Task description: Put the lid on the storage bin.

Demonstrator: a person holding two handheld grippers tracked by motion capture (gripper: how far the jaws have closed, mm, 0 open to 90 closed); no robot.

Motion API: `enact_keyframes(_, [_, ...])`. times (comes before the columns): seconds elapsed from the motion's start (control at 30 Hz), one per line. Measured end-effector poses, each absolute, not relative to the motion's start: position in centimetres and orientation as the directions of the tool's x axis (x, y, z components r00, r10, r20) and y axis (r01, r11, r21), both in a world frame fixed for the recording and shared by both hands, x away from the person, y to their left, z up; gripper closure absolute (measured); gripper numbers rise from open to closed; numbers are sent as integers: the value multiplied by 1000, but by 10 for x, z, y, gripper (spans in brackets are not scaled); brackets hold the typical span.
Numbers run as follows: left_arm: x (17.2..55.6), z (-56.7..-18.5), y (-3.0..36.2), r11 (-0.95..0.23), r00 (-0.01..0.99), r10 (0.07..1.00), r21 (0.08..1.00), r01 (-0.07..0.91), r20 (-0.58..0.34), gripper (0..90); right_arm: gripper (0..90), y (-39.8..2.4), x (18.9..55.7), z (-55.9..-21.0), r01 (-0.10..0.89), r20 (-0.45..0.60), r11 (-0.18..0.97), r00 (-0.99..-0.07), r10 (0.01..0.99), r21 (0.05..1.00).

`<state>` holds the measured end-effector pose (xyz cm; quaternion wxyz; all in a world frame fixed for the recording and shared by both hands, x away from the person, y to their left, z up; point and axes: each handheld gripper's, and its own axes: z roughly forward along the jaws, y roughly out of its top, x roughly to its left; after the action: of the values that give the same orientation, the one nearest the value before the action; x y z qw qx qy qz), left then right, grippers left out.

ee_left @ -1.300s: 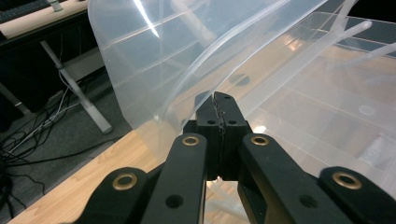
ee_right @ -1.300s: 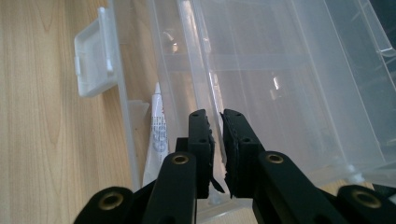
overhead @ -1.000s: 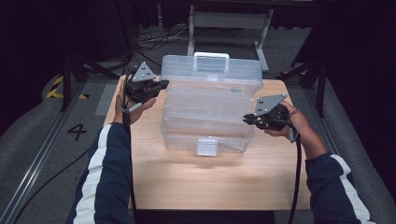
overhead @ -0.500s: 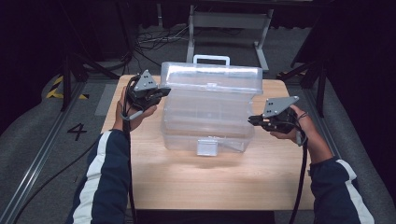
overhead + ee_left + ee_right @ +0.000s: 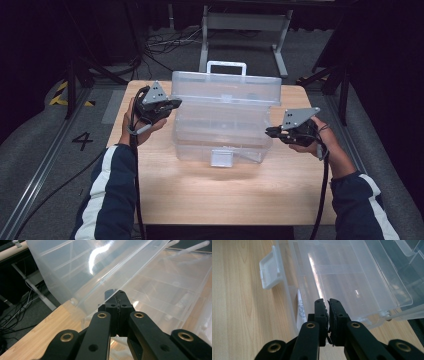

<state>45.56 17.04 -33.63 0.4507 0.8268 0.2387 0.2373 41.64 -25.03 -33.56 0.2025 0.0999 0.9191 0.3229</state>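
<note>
Clear plastic organiser box point(image 5: 225, 120) is seen at the middle of the wooden table point(image 5: 235, 195), slightly toward the far edge, lid raised and tilted back so the tiers are fanned open. White carry handle point(image 5: 226, 66) is located on the far top of the lid; white latch tab point(image 5: 222, 158) hangs on the near wall of the base. Divided compartments are visible through the walls in both gripper views; contents cannot be made out. Left gripper point(image 5: 172, 104) is positioned at the box's left end, up at lid level, jaws clenched together with nothing between them; in the left gripper view its tips point(image 5: 117, 296) are placed right against the lower edge of the tilted lid point(image 5: 95, 270), contact looks likely but cannot be confirmed. Right gripper point(image 5: 269, 131) is held at the box's right end, near the lower tier, jaws pressed together, nothing pinched; in the right gripper view its tips point(image 5: 326, 302) are seen just beside the base wall, over a tray edge point(image 5: 384, 312). Both grippers are carried by a person's hands, dark sleeves with white stripes entering from the near side. Cables are trailed off each gripper toward the near table edge. Grey floor with a painted "4" point(image 5: 82, 141) is seen left of the table.
</note>
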Motion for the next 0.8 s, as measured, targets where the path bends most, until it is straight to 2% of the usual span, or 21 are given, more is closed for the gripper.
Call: enact_keyframes(0.8, [436,-352,177,-492,793,583,854,171,177,900,850,-255,410,-349,69,-279,741,-900,335,668])
